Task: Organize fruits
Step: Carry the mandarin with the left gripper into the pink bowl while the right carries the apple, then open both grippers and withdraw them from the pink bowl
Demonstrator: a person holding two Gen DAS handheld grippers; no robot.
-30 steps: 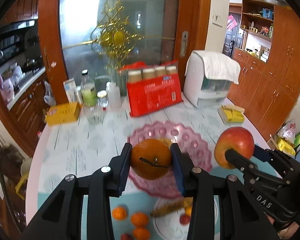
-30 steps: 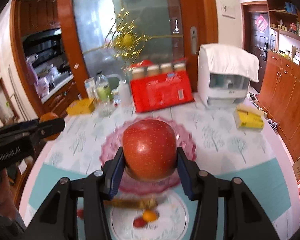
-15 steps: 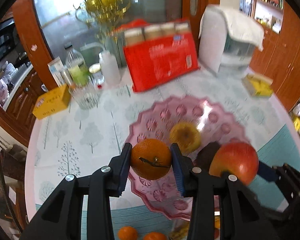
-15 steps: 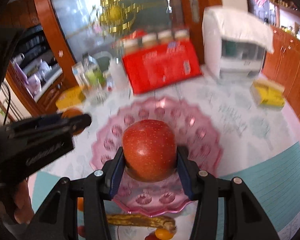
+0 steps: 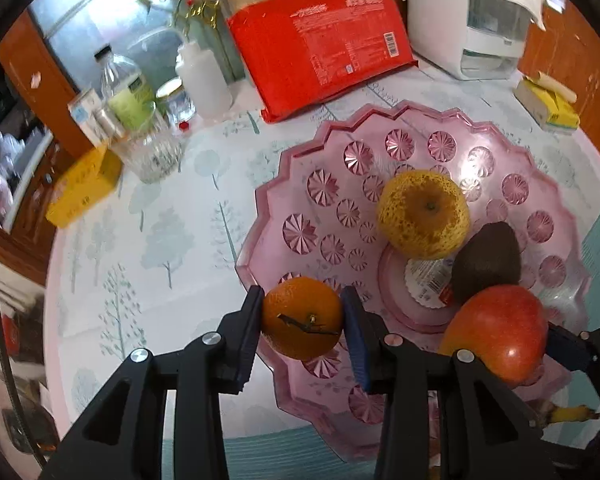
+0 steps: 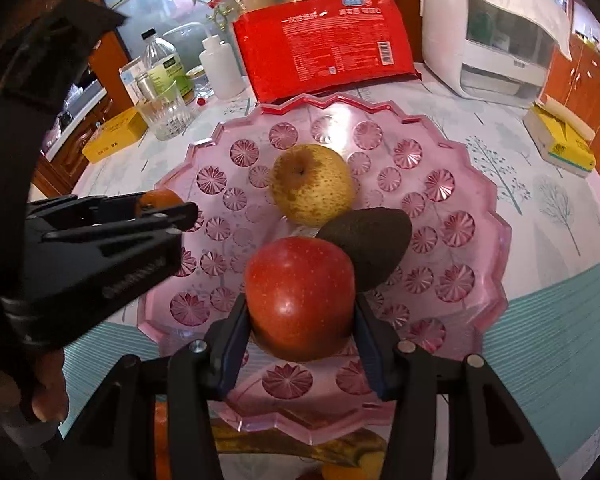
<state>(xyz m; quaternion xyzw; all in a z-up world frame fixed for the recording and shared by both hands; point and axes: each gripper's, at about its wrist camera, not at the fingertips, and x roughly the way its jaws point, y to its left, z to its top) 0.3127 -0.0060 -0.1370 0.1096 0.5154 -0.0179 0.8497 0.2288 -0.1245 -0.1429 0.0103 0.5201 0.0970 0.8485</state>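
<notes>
Left gripper (image 5: 303,330) jaws pinch the orange (image 5: 302,318); right gripper (image 6: 300,330) jaws pinch the apple (image 6: 300,298).

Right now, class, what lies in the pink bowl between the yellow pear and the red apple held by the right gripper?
A dark avocado lies between pear and apple, seen in the right wrist view.

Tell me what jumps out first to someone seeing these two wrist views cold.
The pink cut-glass fruit bowl fills the middle of the table, already holding a speckled yellow pear and a dark avocado touching near its centre. Both grippers are loaded over it: the right gripper clamps a red apple above the bowl's near side, and the left gripper clamps an orange at the bowl's left rim. Behind the bowl stands a bright red package.
</notes>
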